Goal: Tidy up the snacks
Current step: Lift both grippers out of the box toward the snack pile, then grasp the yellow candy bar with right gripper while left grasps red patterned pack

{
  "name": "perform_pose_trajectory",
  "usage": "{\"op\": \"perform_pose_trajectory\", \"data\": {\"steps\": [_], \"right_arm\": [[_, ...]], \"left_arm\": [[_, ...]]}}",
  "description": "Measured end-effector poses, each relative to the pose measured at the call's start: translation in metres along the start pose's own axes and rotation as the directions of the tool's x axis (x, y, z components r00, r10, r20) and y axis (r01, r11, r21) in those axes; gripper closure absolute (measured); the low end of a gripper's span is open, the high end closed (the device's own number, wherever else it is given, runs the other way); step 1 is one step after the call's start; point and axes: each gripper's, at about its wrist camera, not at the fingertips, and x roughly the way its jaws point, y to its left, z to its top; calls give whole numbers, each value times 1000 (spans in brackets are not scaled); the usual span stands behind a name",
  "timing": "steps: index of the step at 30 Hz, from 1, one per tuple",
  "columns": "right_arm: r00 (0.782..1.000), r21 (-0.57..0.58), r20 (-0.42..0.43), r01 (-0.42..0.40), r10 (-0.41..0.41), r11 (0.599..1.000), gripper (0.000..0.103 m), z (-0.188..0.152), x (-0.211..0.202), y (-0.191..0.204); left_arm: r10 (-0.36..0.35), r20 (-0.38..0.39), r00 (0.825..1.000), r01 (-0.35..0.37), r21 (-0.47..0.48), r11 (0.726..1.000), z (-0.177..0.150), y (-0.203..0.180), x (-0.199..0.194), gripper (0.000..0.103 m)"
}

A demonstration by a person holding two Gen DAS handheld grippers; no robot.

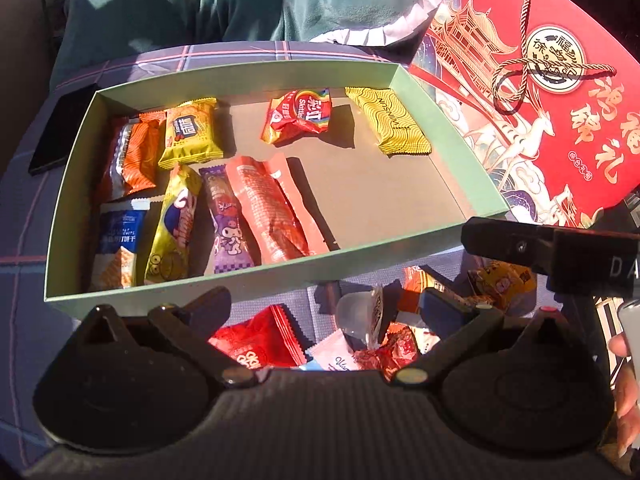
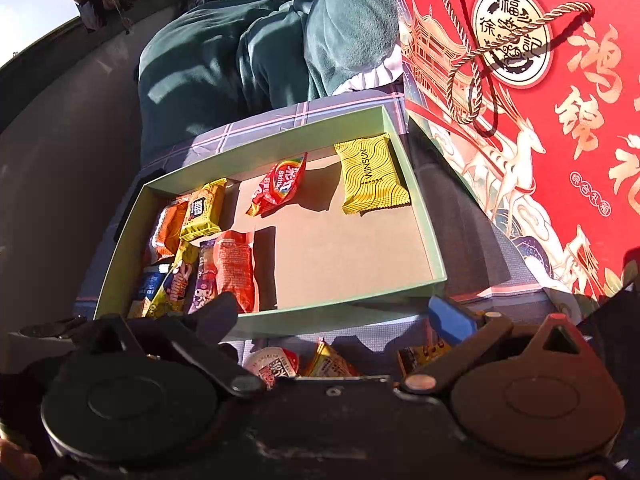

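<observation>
STEP: between picks, box (image 1: 432,120) part filled, packets along its left side | JAWS: left gripper (image 1: 320,312) and right gripper (image 2: 332,320) both spread wide, empty | SNACKS: loose pile (image 1: 360,332) on plaid cloth (image 1: 24,220) just before the box | NEXT: likely lower onto one packet, close, carry into the bare right half.

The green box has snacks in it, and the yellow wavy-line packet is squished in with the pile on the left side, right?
Not quite. The green box does hold snacks, but the yellow wavy-line packet lies alone in the far right corner, apart from the pile on the left. The right wrist view shows this clearly.
</observation>
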Motion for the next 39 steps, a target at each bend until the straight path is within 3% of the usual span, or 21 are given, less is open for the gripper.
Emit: {"op": "perform_pose_trajectory", "data": {"steps": [9, 17, 26, 30, 35, 37, 38, 39], "right_arm": [[999, 69, -34, 8, -5, 998, 0, -44, -7, -27], [999, 98, -47, 9, -5, 995, 0, -60, -3, -38], [998, 67, -59, -27, 31, 997, 2, -73, -4, -30], [994, 45, -101, -38, 42, 998, 25, -93, -5, -26], [990, -33, -137, -28, 23, 999, 40, -110, -9, -17], [990, -79, -141, -12, 0, 997, 49, -116, -8, -11], [988, -105, -155, -2, -14, 995, 62, -121, -6, -8], [987, -111, -160, 0, -18, 994, 64, -124, -4, -8]], "left_arm": [[23, -82, 996, -19, 56, 998, -44, -16, 17, 0], [64, -73, 995, -53, 149, 987, -51, -38, 27, 0], [107, -91, 990, -96, 118, 988, -58, -10, 36, 0], [95, -98, 991, -90, 59, 994, -63, 11, 32, 0], [109, -84, 990, -108, 18, 994, -61, 25, 24, 0], [110, -67, 992, -108, 26, 994, -59, 23, 21, 0], [109, -57, 992, -107, 37, 994, -58, 20, 19, 0], [107, -48, 993, -105, 48, 993, -57, 15, 18, 0]]}}
